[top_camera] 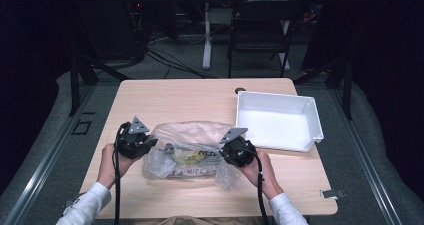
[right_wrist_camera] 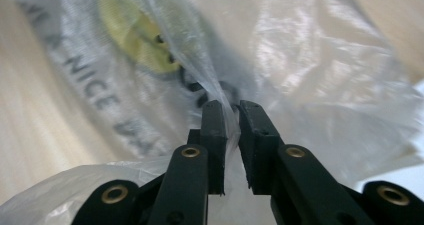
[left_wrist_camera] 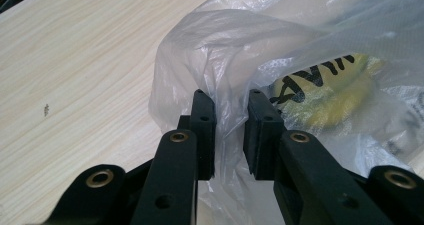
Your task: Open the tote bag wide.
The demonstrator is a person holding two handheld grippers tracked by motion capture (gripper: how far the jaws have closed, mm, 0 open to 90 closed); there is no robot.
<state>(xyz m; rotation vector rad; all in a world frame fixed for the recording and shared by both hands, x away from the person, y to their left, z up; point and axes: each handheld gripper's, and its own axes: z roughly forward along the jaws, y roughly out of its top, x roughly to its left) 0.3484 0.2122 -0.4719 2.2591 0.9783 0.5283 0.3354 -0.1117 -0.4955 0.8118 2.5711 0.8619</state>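
Fingers of both grippers are nearly closed, each pair pinching a fold of the clear plastic bag [top_camera: 187,152]: the left gripper [left_wrist_camera: 229,135] has a gathered pleat of film between its narrow jaws, and the right gripper [right_wrist_camera: 231,140] nips a thin ridge of the same film. Under and around the fingers lies the wooden table [top_camera: 165,97], bare on the far side. Beyond the right gripper's fingers, close to the bag but apart from it, sits the white bin [top_camera: 278,120], with nothing in it as far as I can see. Between the two sets of fingers the bag lies slumped on the tabletop, printed with dark lettering, and inside it, just past the left fingers, rests a yellow object [left_wrist_camera: 330,92]. I judge the work barely begun: both holds on the bag look secured, yet the yellow object remains inside, so opening the bag and getting the contents out seem left to do.
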